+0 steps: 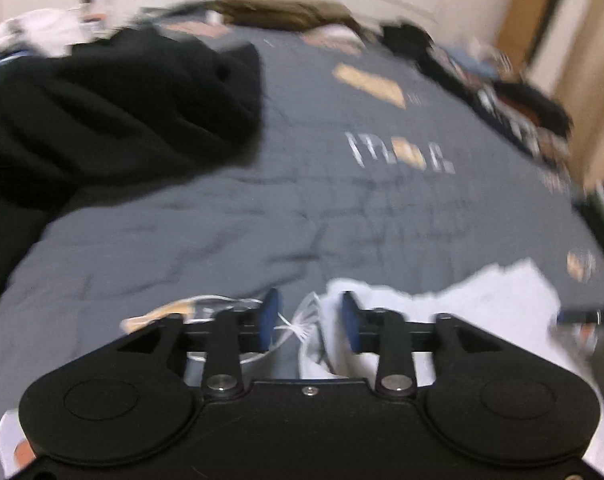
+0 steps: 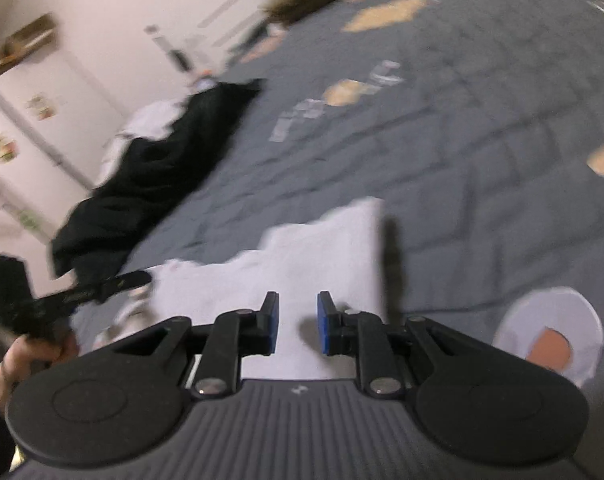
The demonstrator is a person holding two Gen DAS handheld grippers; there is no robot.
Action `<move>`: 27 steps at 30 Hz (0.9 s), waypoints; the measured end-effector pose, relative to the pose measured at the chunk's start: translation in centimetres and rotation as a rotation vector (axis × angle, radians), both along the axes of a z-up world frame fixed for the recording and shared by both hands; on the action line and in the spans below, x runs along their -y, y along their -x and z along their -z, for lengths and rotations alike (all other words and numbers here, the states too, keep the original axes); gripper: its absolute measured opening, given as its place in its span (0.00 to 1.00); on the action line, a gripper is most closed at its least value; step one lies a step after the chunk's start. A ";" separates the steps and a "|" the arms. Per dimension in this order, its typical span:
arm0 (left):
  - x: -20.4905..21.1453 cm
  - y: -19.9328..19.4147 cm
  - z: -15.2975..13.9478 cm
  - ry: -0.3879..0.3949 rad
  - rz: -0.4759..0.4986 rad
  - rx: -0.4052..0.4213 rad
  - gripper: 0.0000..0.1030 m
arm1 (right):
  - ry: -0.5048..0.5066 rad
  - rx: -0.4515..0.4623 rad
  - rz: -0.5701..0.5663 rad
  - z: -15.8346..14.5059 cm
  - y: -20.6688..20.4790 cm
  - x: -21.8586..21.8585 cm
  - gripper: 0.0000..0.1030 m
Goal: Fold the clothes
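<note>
Two garments: both lie on the bed, one near me and one well off.
Bed: grey quilted bedspread (image 1: 286,208) with tan patches and pale lettering carries everything; both views are blurred.
Dark pile: rumpled black garment (image 1: 102,120) sits far to my left by the bed's edge, well apart from my fingers; it looks thick and heavier, though that is my guess.
Task cloth: crumpled white thin-fabric garment (image 2: 302,256) lies at the near edge of the bed, directly under both hands.
Handling: I judge it light, soft and floppy; it would sag and bunch, so a hem or corner is the place to pinch, one edge per hand.
Right fingers (image 2: 298,322): parted a moderate way, holding nothing, hovering over the white cloth.
Left fingers (image 1: 309,320): parted likewise; white threads and a fold sit between them, not clamped.
</note>
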State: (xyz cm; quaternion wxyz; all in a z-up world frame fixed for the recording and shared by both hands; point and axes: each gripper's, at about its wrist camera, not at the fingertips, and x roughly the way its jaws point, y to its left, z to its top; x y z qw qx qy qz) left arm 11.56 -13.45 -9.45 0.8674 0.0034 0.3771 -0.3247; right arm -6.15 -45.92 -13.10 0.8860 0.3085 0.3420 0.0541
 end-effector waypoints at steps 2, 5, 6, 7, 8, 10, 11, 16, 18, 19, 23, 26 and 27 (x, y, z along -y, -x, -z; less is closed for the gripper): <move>-1.4 1.0 -1.1 0.049 -0.012 -0.013 0.38 | 0.005 0.035 -0.082 -0.9 0.2 -1.2 0.19; -3.3 3.5 -2.5 0.123 -0.048 -0.013 0.52 | 0.038 0.078 -0.203 -2.3 0.8 -3.5 0.28; -3.7 4.5 -2.9 0.136 -0.045 -0.005 0.52 | 0.054 0.091 -0.242 -2.7 1.1 -4.3 0.33; -4.0 5.3 -3.1 0.148 -0.045 -0.005 0.53 | 0.082 0.098 -0.275 -2.9 1.4 -5.2 0.34; -4.3 6.3 -3.2 0.168 -0.050 -0.009 0.56 | 0.113 0.102 -0.305 -3.0 1.8 -6.0 0.35; -4.6 8.3 -3.2 0.209 -0.040 -0.019 0.57 | 0.176 0.111 -0.365 -3.3 2.7 -7.7 0.35; -4.5 9.1 -3.2 0.221 -0.030 -0.022 0.61 | 0.208 0.115 -0.395 -3.5 3.1 -8.6 0.36; -4.5 12.3 -2.9 0.240 -0.010 0.000 0.67 | 0.362 0.143 -0.533 -4.2 5.3 -12.7 0.36; -4.8 13.1 -2.6 0.271 -0.019 -0.002 0.68 | 0.421 0.177 -0.568 -4.3 6.2 -14.0 0.37; -5.0 13.4 -2.3 0.280 -0.021 -0.007 0.68 | 0.454 0.192 -0.581 -4.3 6.4 -14.7 0.39; -4.3 13.8 -1.9 0.247 -0.014 0.007 0.68 | 0.578 0.230 -0.613 -4.0 6.7 -16.9 0.49; -4.4 14.0 -1.9 0.256 -0.019 0.022 0.69 | 0.638 0.196 -0.579 -3.3 5.7 -17.4 0.50; -4.4 13.9 -1.8 0.256 -0.024 0.019 0.69 | 0.638 0.177 -0.571 -3.0 5.2 -17.5 0.50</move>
